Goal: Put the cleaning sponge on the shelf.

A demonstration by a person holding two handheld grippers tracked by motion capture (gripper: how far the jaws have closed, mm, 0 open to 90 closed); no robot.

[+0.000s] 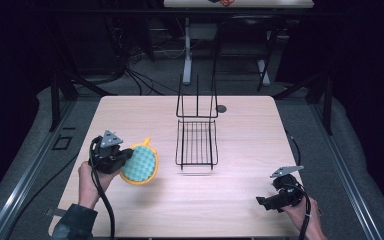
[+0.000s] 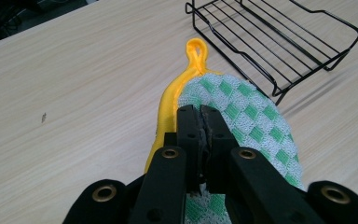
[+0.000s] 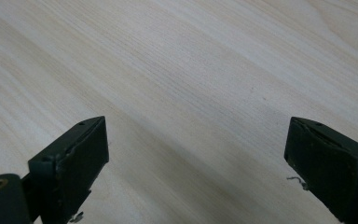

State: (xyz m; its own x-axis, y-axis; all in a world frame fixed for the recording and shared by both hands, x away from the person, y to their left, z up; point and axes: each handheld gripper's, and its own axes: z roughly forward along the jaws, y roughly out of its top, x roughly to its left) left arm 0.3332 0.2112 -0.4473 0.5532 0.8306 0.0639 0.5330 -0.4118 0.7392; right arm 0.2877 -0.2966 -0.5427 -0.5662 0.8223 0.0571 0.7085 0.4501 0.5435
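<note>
The left gripper is holding a round green-and-white checked sponge pad with a yellow rim, near the left edge of the table. In the left gripper view its jaws are pressed together on the near edge of the pad, with only the thin fabric between them. The pad seems to be tilted, and whether its far side is touching the wood is hard to tell. Its yellow hanging loop is pointing toward the black wire rack.

The step in hand is probably bringing the pad to the rack. To do it well, the person should be keeping the squeeze firm, because the grip sits only on the border and the soft pad can be bending or slipping. It is better to lift it over the low front rim of the rack, not to push it along the table, since the rim would be catching the yellow edge.

The right gripper is waiting near the front right corner of the table, well apart from the pad, and its jaws are standing wide open over bare wood, holding nothing. The rack is standing in the middle of the table with its tall wire back toward the far edge. A small dark round spot is lying just beside the rack's far right side. Nothing is standing between the pad and the rack
</note>
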